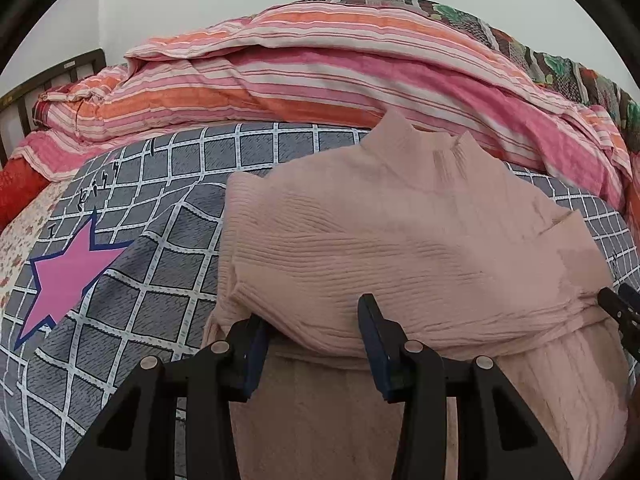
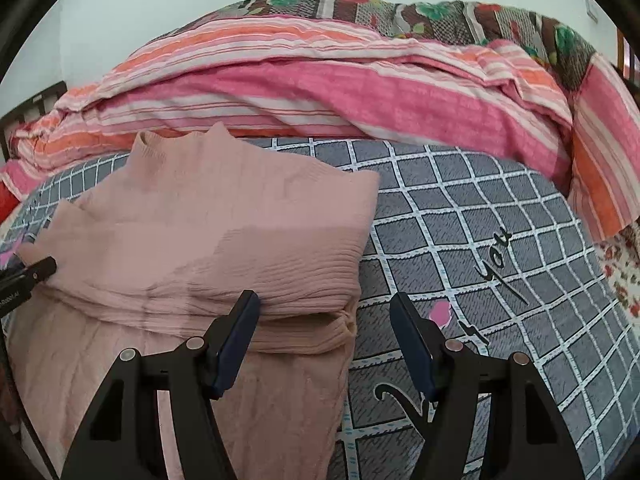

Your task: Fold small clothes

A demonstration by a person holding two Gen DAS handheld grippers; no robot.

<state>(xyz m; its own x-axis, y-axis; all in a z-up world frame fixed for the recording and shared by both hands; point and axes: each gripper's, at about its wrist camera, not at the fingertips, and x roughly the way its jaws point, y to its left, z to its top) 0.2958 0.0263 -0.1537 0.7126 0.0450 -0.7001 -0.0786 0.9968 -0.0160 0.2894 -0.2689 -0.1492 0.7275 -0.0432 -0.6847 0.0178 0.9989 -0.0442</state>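
Sweater (image 1: pixel 400 240), pink ribbed knit, lay part-folded on the checked bedspread (image 1: pixel 160 280), its doubled edge just ahead of the left gripper (image 1: pixel 316 340) and right gripper (image 2: pixel 324 340), whose fingers stood spread and empty, apparently released so the fold could settle.

Glowing evenly with soft, bright daylight; bending strongly toward black fisheye corners; blurring slightly across the pink sweater (image 1: pixel 400 240).

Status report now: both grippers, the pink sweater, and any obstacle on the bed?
Left gripper open, folded edge between jaws. Right gripper open, empty, at sweater's corner. Pink sweater folded over on checked blanket. Striped quilt behind, not in the way.
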